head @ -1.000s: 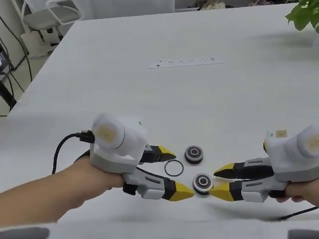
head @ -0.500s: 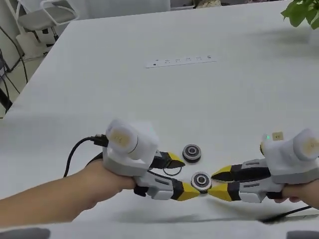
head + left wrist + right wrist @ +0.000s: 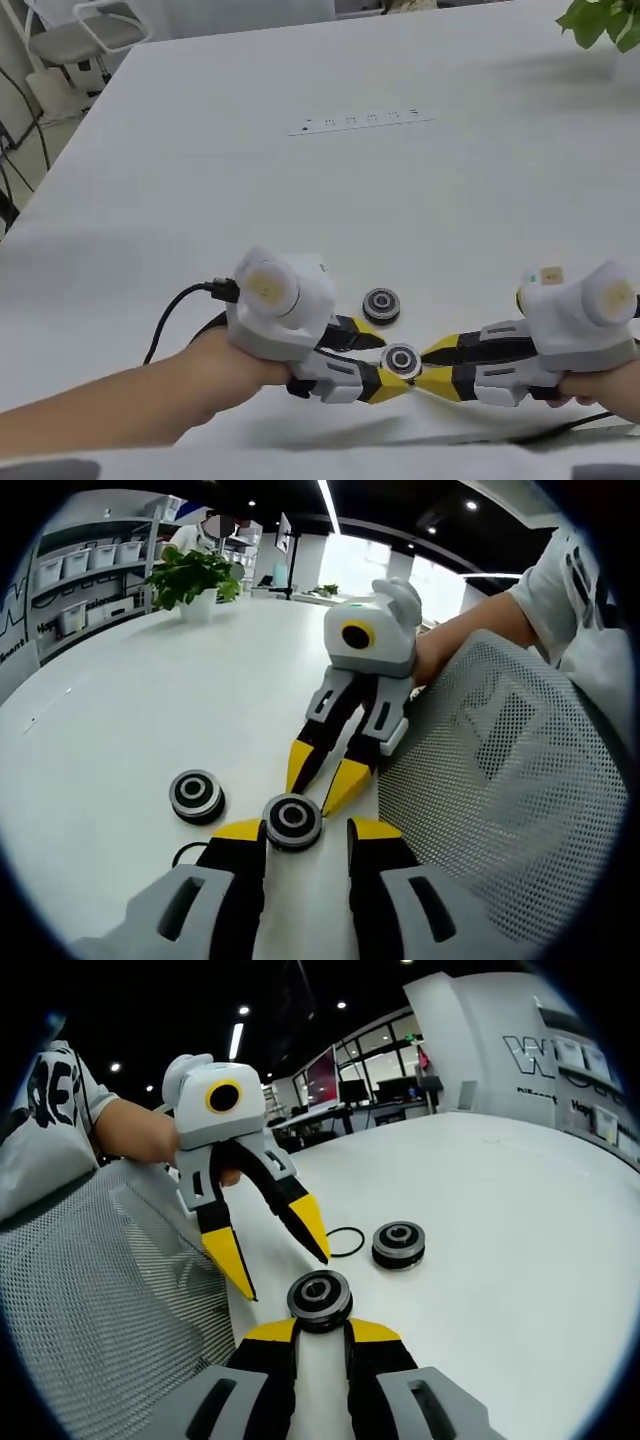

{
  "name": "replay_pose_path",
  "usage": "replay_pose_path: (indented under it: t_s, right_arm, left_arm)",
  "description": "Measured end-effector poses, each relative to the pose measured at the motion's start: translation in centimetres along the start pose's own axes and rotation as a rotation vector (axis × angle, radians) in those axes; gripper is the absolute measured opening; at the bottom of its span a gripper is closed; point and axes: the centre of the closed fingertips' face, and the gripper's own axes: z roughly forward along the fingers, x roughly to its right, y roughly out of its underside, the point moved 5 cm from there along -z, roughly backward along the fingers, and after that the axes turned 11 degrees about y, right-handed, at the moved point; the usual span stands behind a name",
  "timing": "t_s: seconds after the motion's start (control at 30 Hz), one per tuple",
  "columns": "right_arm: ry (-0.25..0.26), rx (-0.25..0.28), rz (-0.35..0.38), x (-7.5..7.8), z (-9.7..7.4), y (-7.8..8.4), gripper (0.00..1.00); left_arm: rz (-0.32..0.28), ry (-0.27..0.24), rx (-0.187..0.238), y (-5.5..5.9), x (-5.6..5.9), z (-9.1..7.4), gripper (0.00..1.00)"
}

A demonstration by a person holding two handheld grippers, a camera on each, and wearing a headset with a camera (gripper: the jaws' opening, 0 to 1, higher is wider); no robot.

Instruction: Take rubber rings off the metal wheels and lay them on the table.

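Holding the left gripper (image 3: 388, 357) at the lower left of the head view, a hand (image 3: 215, 372) is pointing it toward the bottom middle of the frame. Its yellow-tipped jaws are standing spread apart, clamping nothing. A black cable (image 3: 175, 312) is trailing from its back toward the left. Just right of its tips, a metal wheel (image 3: 401, 361) is lying flat on the white table (image 3: 300, 200), sitting between the tips of both grippers; whether any tip is touching it I cannot tell. A second wheel (image 3: 381, 303) is lying a little above it in the frame, apart from both grippers. In the right gripper view a loose rubber ring (image 3: 345, 1242) is lying flat on the table just left of that second wheel, near one tip of the left gripper. At the lower right of the head view, the right gripper (image 3: 424, 367) is facing left, its jaws also parted and holding nothing.
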Motion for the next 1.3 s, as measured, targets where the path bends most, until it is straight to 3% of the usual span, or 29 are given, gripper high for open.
replay_pose_path:
  t_s: [0.43, 0.6, 0.8, 0.9, 0.97, 1.03, 1.17, 1.3]
  right_arm:
    - [0.007, 0.004, -0.005, 0.0, 0.0, 0.1, 0.15]
    - [0.009, 0.002, -0.007, -0.1, 0.0, 0.1, 0.14]
    - [0.01, 0.005, -0.022, 0.0, 0.0, 0.3, 0.14]
    - [0.031, 0.0, -0.044, 0.4, 0.0, 0.4, 0.06]
    - [0.034, -0.005, -0.013, 0.6, -0.1, 0.4, 0.04]
    - [0.036, -0.007, -0.012, 0.5, -0.1, 0.3, 0.03]
    - [0.035, -0.015, -0.017, 0.1, 0.0, 0.1, 0.02]
    - [0.038, -0.018, 0.032, 0.3, -0.1, 0.1, 0.0]
  left_arm:
    - [0.012, -0.006, -0.01, -0.1, -0.4, 1.0, 0.17]
    - [0.053, -0.033, -0.027, -0.1, -0.5, 1.0, 0.12]
    - [0.159, -0.056, -0.07, 0.0, -0.1, 1.1, 0.1]
    - [0.145, -0.063, -0.058, 0.1, -0.4, 1.1, 0.09]
    - [0.147, -0.071, -0.054, 0.1, -0.5, 1.2, 0.09]
    - [0.143, -0.099, -0.067, 0.4, -0.8, 1.2, 0.07]
    - [0.15, -0.1, -0.052, 0.6, -0.6, 1.3, 0.07]
    - [0.148, -0.108, -0.038, 0.7, -0.9, 1.4, 0.07]
